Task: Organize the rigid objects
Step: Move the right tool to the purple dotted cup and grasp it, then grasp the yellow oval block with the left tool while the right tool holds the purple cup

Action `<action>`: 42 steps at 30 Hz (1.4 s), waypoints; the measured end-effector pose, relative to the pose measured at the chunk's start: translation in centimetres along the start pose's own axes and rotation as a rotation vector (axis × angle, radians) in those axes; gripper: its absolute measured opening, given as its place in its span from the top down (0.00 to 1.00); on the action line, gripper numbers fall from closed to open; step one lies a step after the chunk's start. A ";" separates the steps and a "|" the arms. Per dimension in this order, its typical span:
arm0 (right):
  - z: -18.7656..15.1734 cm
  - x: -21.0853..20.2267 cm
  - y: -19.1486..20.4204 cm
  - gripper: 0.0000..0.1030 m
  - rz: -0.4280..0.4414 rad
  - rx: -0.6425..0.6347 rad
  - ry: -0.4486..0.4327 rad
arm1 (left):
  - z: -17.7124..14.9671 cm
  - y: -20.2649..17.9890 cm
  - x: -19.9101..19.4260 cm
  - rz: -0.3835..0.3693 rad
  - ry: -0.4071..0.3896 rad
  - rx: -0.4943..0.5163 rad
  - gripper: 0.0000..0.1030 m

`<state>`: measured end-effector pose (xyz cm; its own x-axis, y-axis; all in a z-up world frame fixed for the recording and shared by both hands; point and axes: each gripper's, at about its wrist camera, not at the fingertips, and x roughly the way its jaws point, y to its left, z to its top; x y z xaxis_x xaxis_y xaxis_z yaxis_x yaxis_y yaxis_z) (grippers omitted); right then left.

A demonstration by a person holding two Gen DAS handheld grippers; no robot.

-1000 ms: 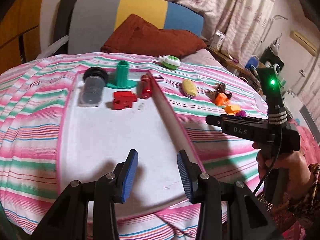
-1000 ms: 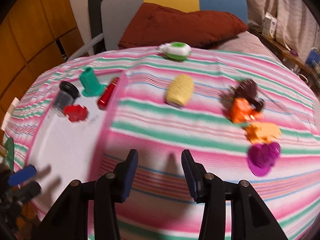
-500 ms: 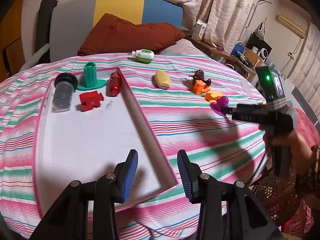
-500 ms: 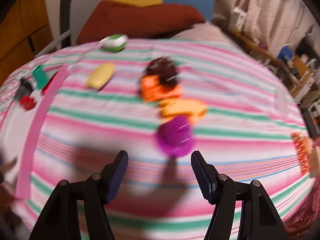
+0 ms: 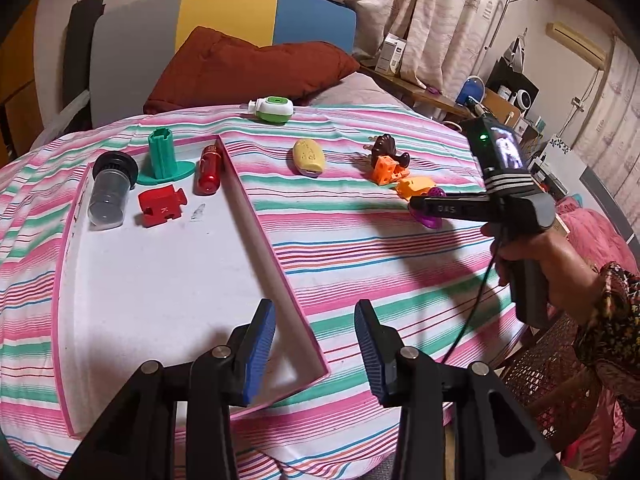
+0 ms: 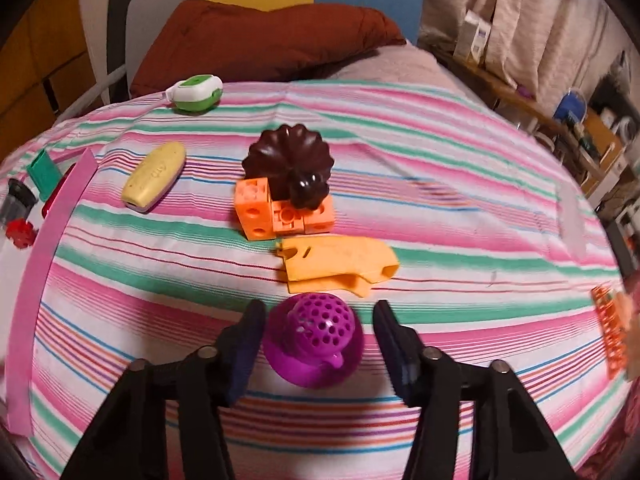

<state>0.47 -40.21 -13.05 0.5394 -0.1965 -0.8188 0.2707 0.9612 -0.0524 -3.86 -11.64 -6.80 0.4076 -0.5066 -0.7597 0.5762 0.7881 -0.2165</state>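
A white tray with a pink rim [image 5: 168,280] lies on the striped bedspread and holds a grey-black cylinder [image 5: 109,190], a green stand [image 5: 163,158], a red puzzle piece [image 5: 161,205] and a red tube [image 5: 210,170]. My left gripper [image 5: 314,346] is open and empty over the tray's near right corner. My right gripper [image 6: 318,344] is open with its fingers on either side of a purple perforated dome [image 6: 314,338], not closed on it. Beyond it lie a flat orange piece [image 6: 336,266], an orange block with a brown shell [image 6: 286,188] and a yellow oval [image 6: 156,176].
A green-white gadget [image 6: 196,94] lies near the far edge, by a rust-red pillow [image 6: 264,40]. An orange lattice piece [image 6: 610,328] sits at the right edge. A cluttered shelf [image 5: 496,100] stands to the right of the bed.
My right gripper has swung right and moved forward until the purple dome sits between its open fingers. The left gripper has drifted right toward the tray's corner.
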 end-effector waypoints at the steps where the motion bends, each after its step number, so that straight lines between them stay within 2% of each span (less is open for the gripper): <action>1: 0.0 0.4 0.0 0.62 0.006 0.008 0.017 | 0.1 -0.1 0.1 -0.004 0.003 -0.005 0.60; 2: -0.1 0.5 -0.1 0.66 0.015 0.013 0.023 | 0.2 -0.2 0.2 -0.009 0.006 -0.008 0.60; 8: -0.2 0.3 -0.1 0.67 0.020 0.032 0.036 | 1.6 -1.4 0.9 -0.024 0.008 0.014 0.60; 14: -0.3 -0.2 -1.0 0.67 -0.030 0.044 0.056 | 5.6 -2.6 1.7 -0.015 -0.027 0.022 0.60; 18: -0.6 0.2 -2.3 0.67 0.009 0.124 0.098 | 8.8 -3.8 3.4 0.004 -0.030 0.045 0.60; 25: -0.8 0.1 -4.2 0.67 0.048 0.227 0.122 | 12.2 -5.3 8.4 0.052 0.029 0.074 0.60; 32: -0.7 0.0 -4.2 0.67 0.062 0.240 0.133 | 14.5 -4.6 13.2 0.103 0.097 0.042 0.60; 37: -0.5 0.2 -4.4 0.67 0.081 0.250 0.138 | 16.2 -4.3 16.5 0.184 0.145 0.076 0.60; 42: -0.5 0.3 -4.7 0.67 0.102 0.275 0.141 | 17.5 -3.5 19.4 0.204 0.189 0.072 0.60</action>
<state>-1.05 -44.73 -13.30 0.4642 -0.0549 -0.8840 0.4367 0.8825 0.1745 14.38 -30.33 -10.05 0.3849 -0.2609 -0.8853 0.5472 0.8370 -0.0087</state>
